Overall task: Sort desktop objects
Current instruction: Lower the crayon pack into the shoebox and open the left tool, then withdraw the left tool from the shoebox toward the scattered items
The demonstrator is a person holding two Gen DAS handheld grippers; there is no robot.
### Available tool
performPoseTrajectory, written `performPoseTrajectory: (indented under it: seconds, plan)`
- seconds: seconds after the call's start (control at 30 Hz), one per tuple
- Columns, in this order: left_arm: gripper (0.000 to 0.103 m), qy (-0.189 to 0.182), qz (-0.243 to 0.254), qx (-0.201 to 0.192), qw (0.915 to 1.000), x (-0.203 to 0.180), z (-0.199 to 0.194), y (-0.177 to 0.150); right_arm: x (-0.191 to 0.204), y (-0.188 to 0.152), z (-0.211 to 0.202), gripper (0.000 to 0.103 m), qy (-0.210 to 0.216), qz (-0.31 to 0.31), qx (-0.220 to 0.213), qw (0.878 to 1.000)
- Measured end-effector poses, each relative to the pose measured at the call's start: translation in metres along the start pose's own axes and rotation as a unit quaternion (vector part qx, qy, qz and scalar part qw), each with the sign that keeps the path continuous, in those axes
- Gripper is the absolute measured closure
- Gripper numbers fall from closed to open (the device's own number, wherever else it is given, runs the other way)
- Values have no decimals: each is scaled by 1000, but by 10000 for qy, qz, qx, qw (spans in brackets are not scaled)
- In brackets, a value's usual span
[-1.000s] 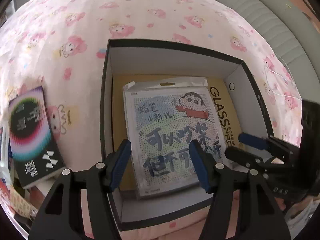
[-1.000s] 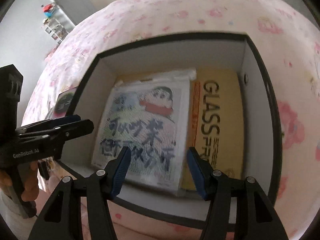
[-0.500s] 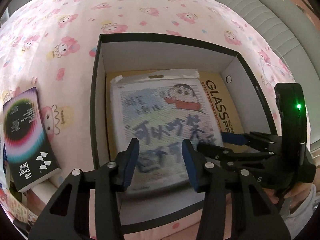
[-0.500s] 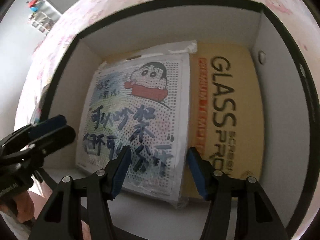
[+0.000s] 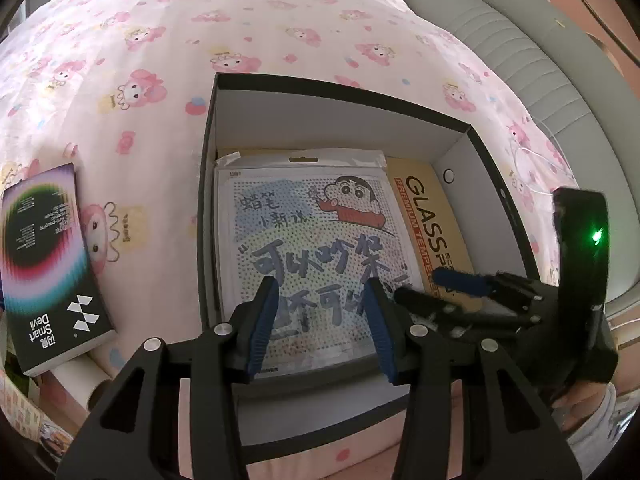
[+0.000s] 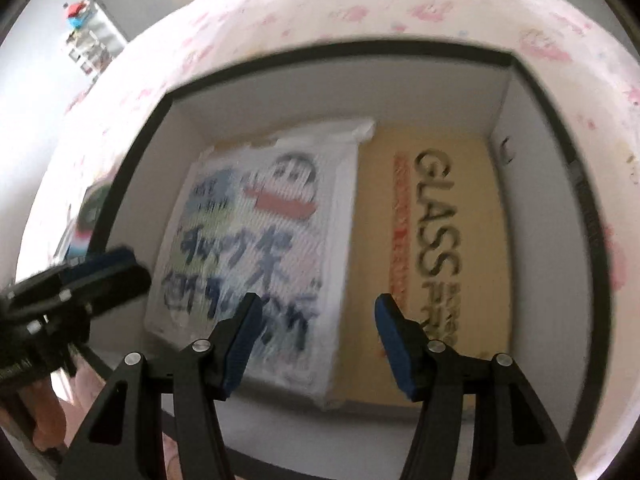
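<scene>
An open box with a black rim (image 5: 208,200) and white inside walls (image 6: 340,46) lies on a pink cartoon-print sheet. Inside it a cartoon bead-kit package (image 5: 312,232) (image 6: 260,216) lies on a yellow "GLASS" package (image 5: 424,216) (image 6: 440,220). My left gripper (image 5: 322,320) hovers over the near edge of the cartoon package, jaws partly apart with nothing between them. My right gripper (image 6: 318,320) stands open above the seam between the two packages, gripping nothing; it also shows in the left wrist view (image 5: 440,292). The left gripper (image 6: 100,276) appears at the box's left wall.
A black "Smart Devil" box (image 5: 44,260) lies on the sheet left of the open box. A white paper roll (image 5: 80,380) sits near the bottom left. A grey padded headboard (image 5: 500,52) curves along the right. A person's hand (image 5: 580,412) holds the right gripper.
The left gripper's jaws have narrowed. The right gripper has moved leftward over the box toward the cartoon package, and its view is now blurred.
</scene>
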State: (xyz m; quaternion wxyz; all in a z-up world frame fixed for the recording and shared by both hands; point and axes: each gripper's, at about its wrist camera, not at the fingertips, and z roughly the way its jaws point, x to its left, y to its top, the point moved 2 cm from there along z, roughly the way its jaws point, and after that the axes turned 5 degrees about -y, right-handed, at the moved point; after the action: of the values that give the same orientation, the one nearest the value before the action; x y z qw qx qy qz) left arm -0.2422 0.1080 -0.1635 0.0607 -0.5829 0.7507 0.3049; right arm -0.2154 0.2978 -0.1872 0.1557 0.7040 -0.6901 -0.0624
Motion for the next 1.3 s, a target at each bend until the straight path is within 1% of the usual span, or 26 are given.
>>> performPoseTrajectory:
  seconds: [0.1, 0.17, 0.23, 0.3, 0.33, 0.37, 0.4, 0.47, 0.53, 0.57, 0.63, 0.73, 0.9, 1.0, 1.13, 1.23, 1.3]
  plan:
    - [58, -49, -4, -63, 10000, -1, -4, -7, 6, -7, -1, 47, -65, -149, -27, 9999]
    - [58, -27, 67, -66, 10000, -5, -8, -13, 7, -11, -13, 47, -58, -95, -226, 9997]
    - [58, 99, 108, -165, 9998, -7, -14, -18, 6, -17, -30, 47, -63, -36, -531, 9986]
    - [57, 114, 124, -329, 9993, -12, -24, -24, 7, -25, -47, 47, -164, -54, -855, 9962]
    - [56, 79, 138, -401, 9991, -15, -30, -28, 9, -30, -55, 47, -232, -69, -1013, 9946]
    - [51, 55, 183, -497, 9986, -20, -36, -32, 14, -36, -60, 47, -269, -99, -1115, 9934]
    - [51, 83, 254, -614, 9978, -24, -45, -37, 27, -35, -62, 47, -282, -117, -1156, 9928]
    - [51, 263, 398, -815, 9955, -32, -60, -46, 43, -43, -68, 47, -357, -144, -1241, 9915]
    - [50, 332, 470, -926, 9940, -36, -75, -55, 57, -48, -73, 47, -315, -133, -1303, 9909]
    - [50, 307, 466, -962, 9938, -38, -82, -59, 64, -55, -76, 47, -260, -115, -1334, 9907]
    - [49, 255, 457, -1031, 9933, -40, -95, -67, 62, -64, -82, 47, -167, -88, -1414, 9898]
    - [47, 175, 470, -1129, 9923, -42, -116, -81, 69, -77, -106, 47, -67, -55, -1545, 9879]
    - [46, 196, 562, -1371, 9888, -48, -150, -109, 91, -88, -126, 47, -19, -94, -1744, 9846]
    - [46, 185, 459, -1542, 9868, -43, -170, -127, 106, -99, -138, 47, 16, -270, -1857, 9822]
    - [46, 369, 232, -1782, 9830, -25, -193, -145, 134, -107, -138, 47, 441, -542, -1872, 9798]
    - [48, 372, -64, -1852, 9820, -2, -203, -151, 157, -108, -129, 47, 653, -742, -1706, 9804]
    - [48, 337, -336, -1905, 9805, 18, -208, -150, 176, -101, -125, 47, 705, -833, -1732, 9788]
